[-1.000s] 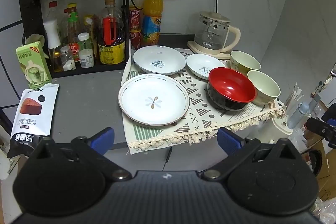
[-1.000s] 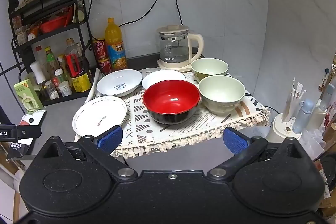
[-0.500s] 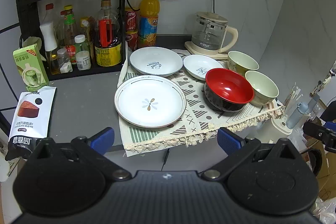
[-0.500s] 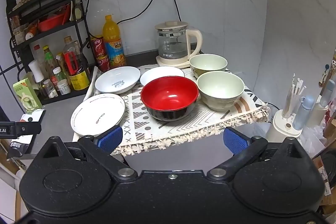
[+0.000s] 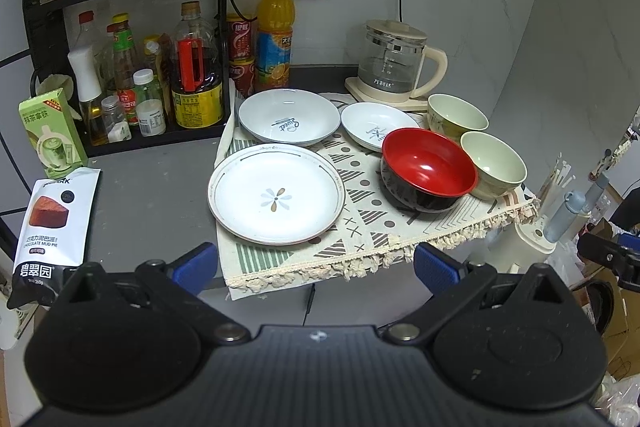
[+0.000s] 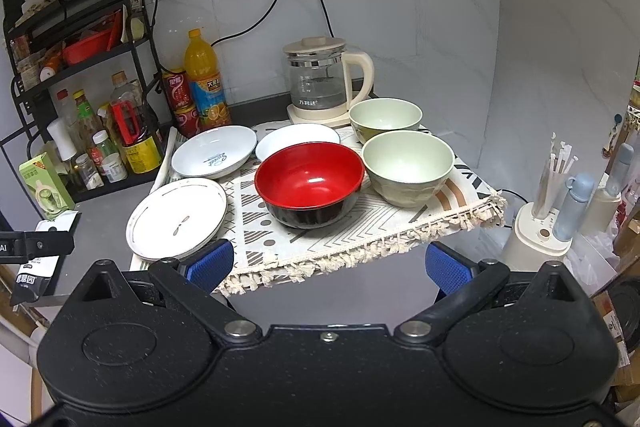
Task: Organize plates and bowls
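Six dishes: all laid singly on the patterned cloth [image 5: 360, 227], none stacked, none held.
Left tool [image 5: 316, 267]: fingers spread wide, nothing between them; hangs short of the tabletop [image 5: 152, 187] edge, off the cloth's near fringe.
Right tool [image 6: 328, 265]: also spread wide and empty, short of the fringe.
Flower plate [image 5: 276, 193]: straight ahead of the left tool, nearest dish to it; ahead-left of the right tool [image 6: 177, 218].
Script plate [image 5: 289, 123]: beyond the flower plate, their rims close or just overlapping.
Small white plate [image 5: 378, 126]: ahead-right of the left tool, partly hidden behind the red bowl in the right view.
Red bowl [image 6: 309, 183]: dead ahead of the right tool, nearest dish to it.
Green bowls: near one [image 6: 408, 167] ahead-right of the right tool, just beside the red bowl; far one [image 6: 385, 118] behind it, in front of the glass kettle [image 6: 320, 83].
Change over the last second: both views show the dishes sitting slightly farther off and lower in frame; the tools have drifted back or up a little. No dish has shifted.
Meaning: no grasp begun; sorting is at its start. Likely first picks are the flower plate on the left, the red bowl on the right.
Risk: low plate rims lie flat on soft cloth, awkward to pinch.
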{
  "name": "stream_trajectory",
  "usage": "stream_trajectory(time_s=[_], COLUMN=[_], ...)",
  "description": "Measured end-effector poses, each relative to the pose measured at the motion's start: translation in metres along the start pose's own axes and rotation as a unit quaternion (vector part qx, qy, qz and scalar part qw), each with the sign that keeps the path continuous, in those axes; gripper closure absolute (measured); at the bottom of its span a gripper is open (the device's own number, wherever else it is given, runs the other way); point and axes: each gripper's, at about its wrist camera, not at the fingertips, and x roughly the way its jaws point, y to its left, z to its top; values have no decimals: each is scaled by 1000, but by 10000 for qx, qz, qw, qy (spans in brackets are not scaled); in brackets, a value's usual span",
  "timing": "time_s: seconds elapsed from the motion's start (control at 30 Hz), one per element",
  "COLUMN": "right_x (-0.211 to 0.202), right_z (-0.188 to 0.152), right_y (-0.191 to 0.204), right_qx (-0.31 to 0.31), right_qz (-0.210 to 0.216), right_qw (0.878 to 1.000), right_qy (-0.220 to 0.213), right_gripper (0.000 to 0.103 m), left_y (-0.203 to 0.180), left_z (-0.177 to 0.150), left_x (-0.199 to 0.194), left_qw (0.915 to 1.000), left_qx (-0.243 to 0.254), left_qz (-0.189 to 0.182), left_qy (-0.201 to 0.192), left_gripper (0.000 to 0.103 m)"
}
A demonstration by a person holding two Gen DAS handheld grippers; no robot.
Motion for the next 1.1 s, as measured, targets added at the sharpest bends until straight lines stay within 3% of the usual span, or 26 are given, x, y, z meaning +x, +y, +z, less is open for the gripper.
stream_trajectory(time_s=[1.1], right_x=[-6], right_z=[-4], right_y=[-17], right_qx=[-50], right_qz=[63], right_qw=[10000], right_qy=[9], right_gripper=[0], left_y=[-15], left_z=[-9], left_x=[-9], left_qw=[9999], left_qx=[-122], left_qz=[79], left_qy=[34], left_gripper=[0])
